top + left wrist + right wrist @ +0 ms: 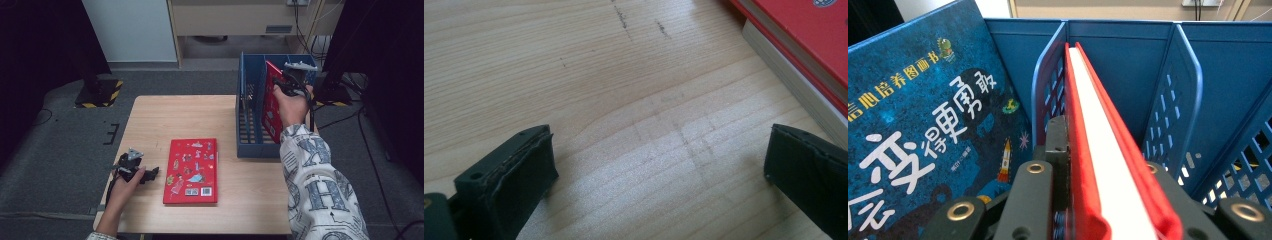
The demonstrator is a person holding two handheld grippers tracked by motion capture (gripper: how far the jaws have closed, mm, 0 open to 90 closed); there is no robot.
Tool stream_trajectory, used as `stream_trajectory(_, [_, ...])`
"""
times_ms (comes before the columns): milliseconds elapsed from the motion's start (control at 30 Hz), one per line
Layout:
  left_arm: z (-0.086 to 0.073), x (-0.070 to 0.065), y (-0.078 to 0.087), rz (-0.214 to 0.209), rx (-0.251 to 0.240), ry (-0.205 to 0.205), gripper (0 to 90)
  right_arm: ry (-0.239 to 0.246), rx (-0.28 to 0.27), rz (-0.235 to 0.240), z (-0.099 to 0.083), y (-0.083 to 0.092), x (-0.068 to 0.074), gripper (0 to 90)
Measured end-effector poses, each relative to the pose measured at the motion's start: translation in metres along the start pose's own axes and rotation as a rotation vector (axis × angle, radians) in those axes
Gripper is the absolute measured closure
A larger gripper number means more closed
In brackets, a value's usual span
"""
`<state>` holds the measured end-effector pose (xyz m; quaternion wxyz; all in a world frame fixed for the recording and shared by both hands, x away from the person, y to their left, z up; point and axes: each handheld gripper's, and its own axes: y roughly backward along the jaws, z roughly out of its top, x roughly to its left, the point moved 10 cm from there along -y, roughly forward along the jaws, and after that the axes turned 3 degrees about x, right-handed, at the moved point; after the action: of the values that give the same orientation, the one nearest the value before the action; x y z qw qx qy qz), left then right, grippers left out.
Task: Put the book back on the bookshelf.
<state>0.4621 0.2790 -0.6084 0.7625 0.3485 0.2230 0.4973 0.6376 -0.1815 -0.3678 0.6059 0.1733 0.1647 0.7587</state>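
A red book [191, 170] with stickers on its cover lies flat in the middle of the wooden table [165, 115]. A second red book [271, 102] stands upright in the blue file rack [255, 148] at the table's right side. My right gripper [282, 82] is shut on that upright book's [1098, 150] top edge, between two rack dividers [1178, 100]. My left gripper [150, 174] rests near the table's left front edge, beside the flat book. Its jaws [659, 160] stand wide open over bare wood, and the flat book's corner [794, 45] shows at the upper right.
A blue picture book [923, 125] stands in the rack compartment left of the held book. Dark stands and cables [340, 85] sit on the grey floor behind the table. Bare wood lies between the flat book and the rack.
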Motion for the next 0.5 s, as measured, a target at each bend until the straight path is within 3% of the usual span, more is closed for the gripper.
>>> stream_trajectory(500, [0.0, -0.001, 0.0, -0.005, 0.001, -0.007, 0.0, 0.009, 0.016, -0.009, -0.013, -0.007, -0.001, 78.4])
